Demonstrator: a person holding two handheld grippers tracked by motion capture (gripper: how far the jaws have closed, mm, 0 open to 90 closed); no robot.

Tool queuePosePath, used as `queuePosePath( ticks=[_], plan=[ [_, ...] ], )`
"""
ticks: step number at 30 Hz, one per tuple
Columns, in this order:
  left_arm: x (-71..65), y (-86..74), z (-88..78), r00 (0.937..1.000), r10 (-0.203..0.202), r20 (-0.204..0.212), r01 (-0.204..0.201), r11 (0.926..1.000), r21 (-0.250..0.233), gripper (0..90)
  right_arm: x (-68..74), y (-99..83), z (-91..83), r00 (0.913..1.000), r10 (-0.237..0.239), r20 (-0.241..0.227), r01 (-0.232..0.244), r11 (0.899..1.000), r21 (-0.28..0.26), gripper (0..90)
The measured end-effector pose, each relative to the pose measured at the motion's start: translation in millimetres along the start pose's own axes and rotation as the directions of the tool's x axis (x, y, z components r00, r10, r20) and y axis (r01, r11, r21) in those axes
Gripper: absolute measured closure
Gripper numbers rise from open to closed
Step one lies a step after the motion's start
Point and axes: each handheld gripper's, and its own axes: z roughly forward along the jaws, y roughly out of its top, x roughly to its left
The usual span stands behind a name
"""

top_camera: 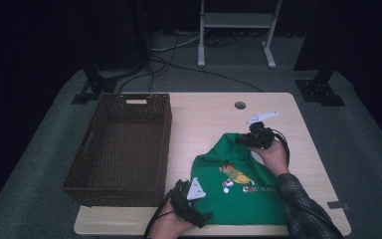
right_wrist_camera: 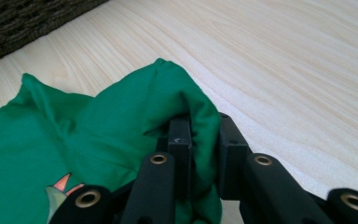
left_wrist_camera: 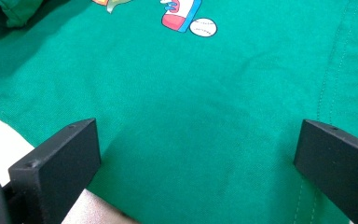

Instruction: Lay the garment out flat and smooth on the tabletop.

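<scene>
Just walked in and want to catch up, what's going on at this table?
A person is handling a green T-shirt on the wooden table with tongs in each hand. The right tongs are shut on a bunched fold at the shirt's far edge. The left tongs are open over its near edge. A wicker basket sits to the left.

On the surface: basket at left, shirt at right near the front edge, just beside it. Left hand-held gripper over the shirt's near left corner; right hand-held gripper at its far edge.
</scene>
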Motion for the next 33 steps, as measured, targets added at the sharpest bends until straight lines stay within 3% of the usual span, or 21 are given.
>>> queuePosePath(
  ticks=[33],
  plan=[
    [0.0,0.0,0.0,1.0,0.0,0.0,0.0,1.0,0.001,0.0,-12.8,-2.9,27.4,0.9988,0.011,0.048,-0.015,0.997,0.078,80.1]
  ],
)
